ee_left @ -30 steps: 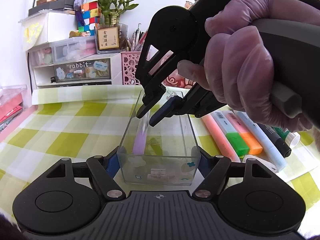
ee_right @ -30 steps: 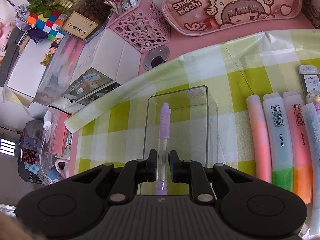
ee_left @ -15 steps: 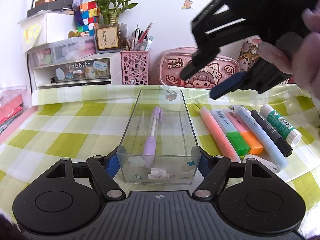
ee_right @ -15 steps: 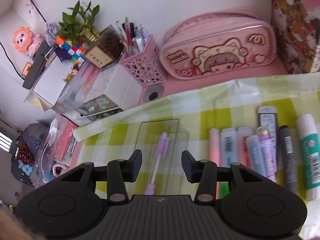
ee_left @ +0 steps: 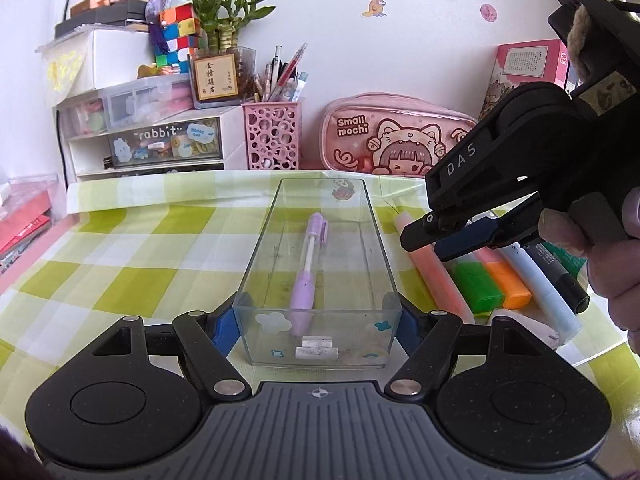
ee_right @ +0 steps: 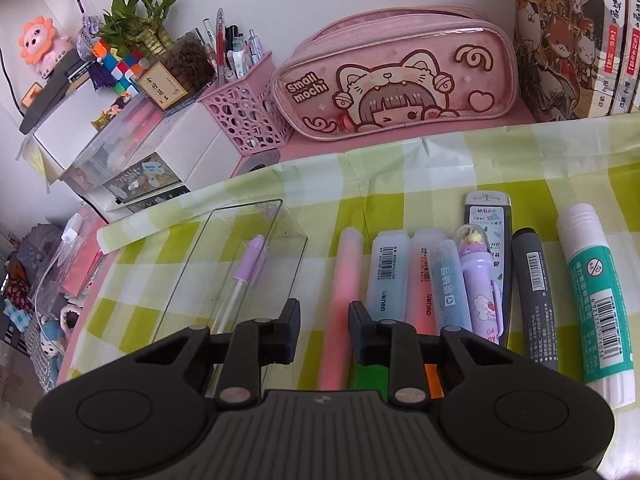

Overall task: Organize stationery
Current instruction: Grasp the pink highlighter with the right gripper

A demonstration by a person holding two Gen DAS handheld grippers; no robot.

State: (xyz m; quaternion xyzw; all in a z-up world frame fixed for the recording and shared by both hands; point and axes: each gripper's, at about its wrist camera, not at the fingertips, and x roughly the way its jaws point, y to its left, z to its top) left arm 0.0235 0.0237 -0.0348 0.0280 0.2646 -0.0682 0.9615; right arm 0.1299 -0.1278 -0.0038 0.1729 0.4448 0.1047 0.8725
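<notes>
The left gripper (ee_left: 318, 322) clamps the near end of the clear plastic tray (ee_left: 256, 268), blue pads pressed to both walls; a lilac pen (ee_left: 306, 276) lies inside. The right gripper (ee_right: 324, 330), in a gloved hand (ee_left: 600, 256), tilts down over the pink highlighter (ee_right: 344, 292), jaws closing, holding nothing

My left gripper (ee_left: 318, 322) clamps the near end of the clear box (ee_left: 320, 280) on the checked cloth (ee_left: 140, 264); a purple pen (ee_left: 307, 276) lies inside. My right gripper (ee_left: 430, 240), jaws closing on nothing, hovers over the highlighters (ee_left: 476, 284) toward the cloth's right edge.
</notes>
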